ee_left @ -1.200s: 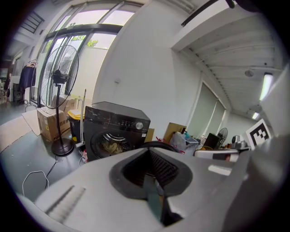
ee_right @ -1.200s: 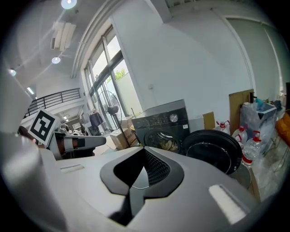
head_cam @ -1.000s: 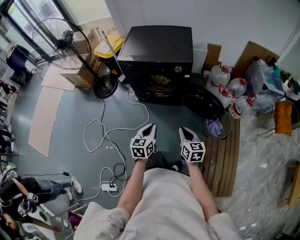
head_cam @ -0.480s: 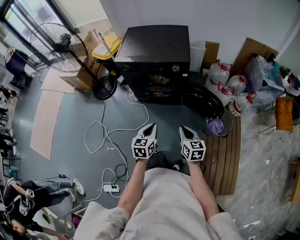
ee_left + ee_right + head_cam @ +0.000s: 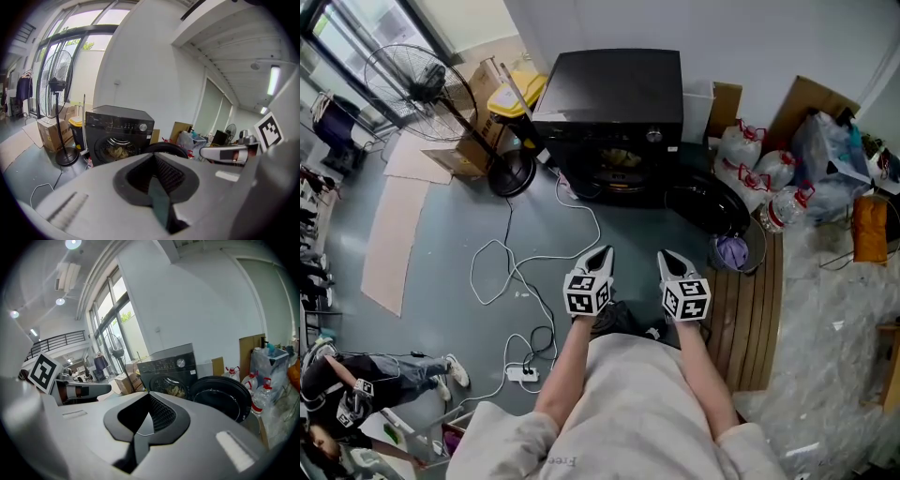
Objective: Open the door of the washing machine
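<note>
The person is holding the left gripper (image 5: 599, 255) and the right gripper (image 5: 668, 259) side by side in front of the body. Both are pointing toward the black washing machine (image 5: 609, 98), which is standing against the far wall, well apart from them. The fingers of each gripper are pressing together with nothing between them. The round door (image 5: 705, 208) is already hanging swung out to the right of the machine's front, leaving the drum opening (image 5: 619, 161) showing, with laundry lying inside. The opening step is therefore looking as good as done, and the hands are simply idling. If the door is wanted wider, the right gripper is sitting on the better side for it. Doing it well is meaning walking in first, since nothing is within reach from here, and minding the white cable (image 5: 502, 272) that is looping across the floor between the person and the machine. Then it is a matter of parting the fingers, taking the door's free rim and following the hinge's arc, not tugging straight back. The basket (image 5: 733, 255) is sitting just beside the door and is probably limiting further swing.
</note>
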Demonstrator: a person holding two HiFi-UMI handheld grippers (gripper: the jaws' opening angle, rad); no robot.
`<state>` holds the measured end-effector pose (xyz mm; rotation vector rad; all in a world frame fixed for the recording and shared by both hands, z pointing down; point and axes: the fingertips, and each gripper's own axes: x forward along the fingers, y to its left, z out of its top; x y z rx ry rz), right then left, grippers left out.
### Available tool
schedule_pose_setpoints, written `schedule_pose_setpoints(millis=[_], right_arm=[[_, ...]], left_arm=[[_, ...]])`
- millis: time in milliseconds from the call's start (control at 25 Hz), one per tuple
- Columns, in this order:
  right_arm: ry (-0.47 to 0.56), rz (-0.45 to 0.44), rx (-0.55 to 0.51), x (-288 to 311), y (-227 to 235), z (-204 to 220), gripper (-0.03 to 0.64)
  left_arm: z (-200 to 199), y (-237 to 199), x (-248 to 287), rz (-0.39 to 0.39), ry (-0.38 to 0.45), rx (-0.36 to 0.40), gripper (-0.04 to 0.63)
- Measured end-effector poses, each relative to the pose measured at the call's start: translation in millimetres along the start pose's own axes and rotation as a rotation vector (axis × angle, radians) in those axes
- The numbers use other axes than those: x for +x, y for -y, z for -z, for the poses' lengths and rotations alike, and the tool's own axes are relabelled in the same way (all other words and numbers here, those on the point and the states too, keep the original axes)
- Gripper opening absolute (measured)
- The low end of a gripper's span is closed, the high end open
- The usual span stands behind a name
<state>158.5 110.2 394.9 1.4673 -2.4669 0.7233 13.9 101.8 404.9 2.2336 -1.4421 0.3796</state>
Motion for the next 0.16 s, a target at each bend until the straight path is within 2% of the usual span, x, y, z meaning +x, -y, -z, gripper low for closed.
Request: schedule_pose_setpoints(millis=[160], right_arm=[[-0.003,-0.005,-0.002,0.7,1.9,2.8,0.000]], left_arm=[[3.6,-0.3,1.5,-0.004,-0.003,0.000,0.057]])
